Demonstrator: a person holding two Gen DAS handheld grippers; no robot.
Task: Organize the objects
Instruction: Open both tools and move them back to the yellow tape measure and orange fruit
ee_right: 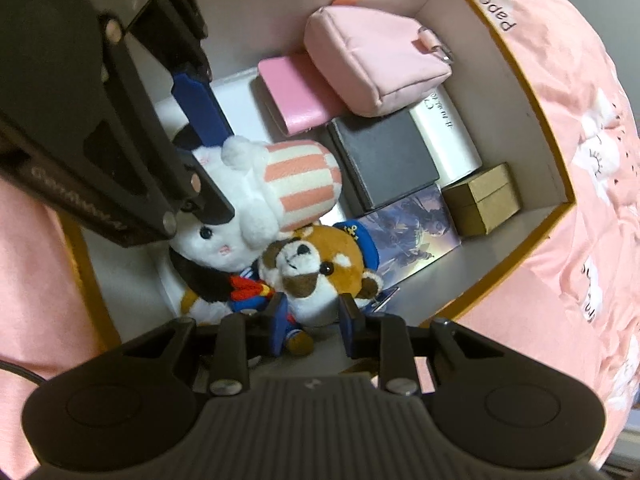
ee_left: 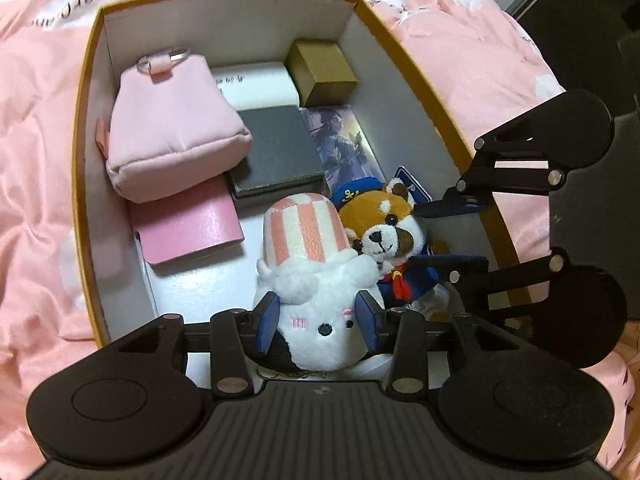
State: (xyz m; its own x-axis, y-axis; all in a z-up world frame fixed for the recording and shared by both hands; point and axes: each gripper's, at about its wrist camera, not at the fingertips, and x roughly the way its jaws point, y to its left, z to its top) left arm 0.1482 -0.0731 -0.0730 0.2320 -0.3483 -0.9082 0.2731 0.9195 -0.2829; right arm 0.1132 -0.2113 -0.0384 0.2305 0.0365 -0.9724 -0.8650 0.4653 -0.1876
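A white plush with a pink-striped hat [ee_left: 320, 304] [ee_right: 224, 240] lies in the near end of an orange-rimmed cardboard box [ee_left: 224, 28]. My left gripper [ee_left: 318, 320] [ee_right: 208, 160] is shut on it, with a blue pad pressed into each side of its body. Right beside it, touching, is a red panda plush in a blue sailor outfit [ee_left: 384, 232] [ee_right: 316, 276]. My right gripper [ee_right: 314, 326] [ee_left: 444, 240] reaches down from the other side and is shut on the panda's body, below its head.
Also in the box are a pink pouch [ee_left: 168, 128] lying on a pink case [ee_left: 188, 224], a dark grey box [ee_left: 276, 148], a white box [ee_left: 256, 84], a small brown box [ee_left: 320, 72] and a picture card [ee_left: 344, 140]. Pink bedding [ee_left: 40, 160] surrounds the box.
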